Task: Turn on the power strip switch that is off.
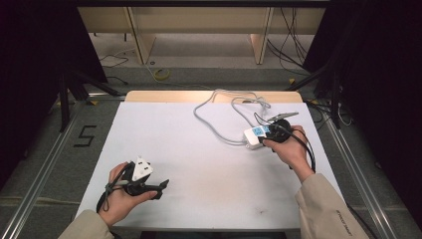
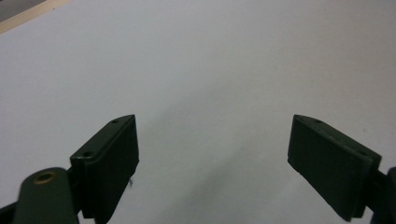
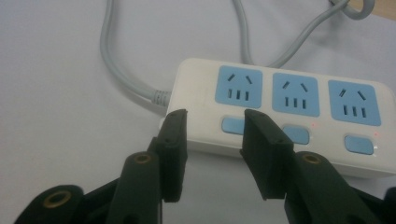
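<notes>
A white table [image 1: 164, 144] with a wood strip at its far edge stands in a dim room. Past it are a grey floor, wooden legs, loose wires and a yellow ring on the ground. A black "5" [image 1: 85, 135] is marked on the floor to the left. The white power strip [image 1: 257, 136] lies on the right side of the table, and its grey cord [image 1: 214, 124] loops away toward the far edge. From above, the right hand [image 1: 288, 147] and the right gripper [image 1: 271, 135] cover the near end of the strip, so you cannot tell there how the jaws stand. The right gripper view is much closer: the strip [image 3: 280, 112] has three blue sockets, three blue buttons under them and tiny red lights. The right gripper [image 3: 214, 140] has its jaws partly spread, just in front of the strip's near edge by the left button, and they pinch nothing. The strip's right end is cut off there. The left gripper [image 1: 144, 184] rests in the left hand [image 1: 122, 196] at the near left of the table, well apart from the strip. From above its jaws are too small to read. In the left gripper view, the left gripper [image 2: 212, 158] has its jaws spread wide over bare white table, with nothing between them.
</notes>
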A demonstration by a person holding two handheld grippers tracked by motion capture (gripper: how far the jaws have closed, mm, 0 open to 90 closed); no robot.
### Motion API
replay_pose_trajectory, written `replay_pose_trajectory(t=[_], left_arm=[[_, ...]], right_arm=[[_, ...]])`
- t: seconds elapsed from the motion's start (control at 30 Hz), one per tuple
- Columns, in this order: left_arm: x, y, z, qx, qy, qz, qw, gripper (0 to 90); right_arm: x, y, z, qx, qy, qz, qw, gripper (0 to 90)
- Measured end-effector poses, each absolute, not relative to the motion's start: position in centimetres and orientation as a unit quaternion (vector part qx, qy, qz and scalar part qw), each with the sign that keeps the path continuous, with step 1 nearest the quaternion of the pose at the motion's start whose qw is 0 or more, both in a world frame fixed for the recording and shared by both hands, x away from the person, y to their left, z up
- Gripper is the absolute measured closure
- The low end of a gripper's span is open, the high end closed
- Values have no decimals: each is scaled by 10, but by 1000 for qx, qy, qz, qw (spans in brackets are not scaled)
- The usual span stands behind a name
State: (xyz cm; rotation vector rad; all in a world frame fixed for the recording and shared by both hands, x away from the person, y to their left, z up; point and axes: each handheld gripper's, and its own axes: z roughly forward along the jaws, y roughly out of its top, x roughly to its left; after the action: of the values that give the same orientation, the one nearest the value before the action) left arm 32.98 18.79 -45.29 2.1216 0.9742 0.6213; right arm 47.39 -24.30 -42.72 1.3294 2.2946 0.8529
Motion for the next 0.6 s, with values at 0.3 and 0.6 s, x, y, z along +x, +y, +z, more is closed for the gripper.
replay_pose_trajectory(t=[0.3, 0.6], left_arm=[[330, 188, -453, 820, 379, 241, 355, 161], [330, 188, -453, 820, 380, 240, 355, 161]], right_arm=[[464, -245, -426, 462, 810, 312, 181, 587], [453, -250, -426, 453, 812, 321, 178, 551]])
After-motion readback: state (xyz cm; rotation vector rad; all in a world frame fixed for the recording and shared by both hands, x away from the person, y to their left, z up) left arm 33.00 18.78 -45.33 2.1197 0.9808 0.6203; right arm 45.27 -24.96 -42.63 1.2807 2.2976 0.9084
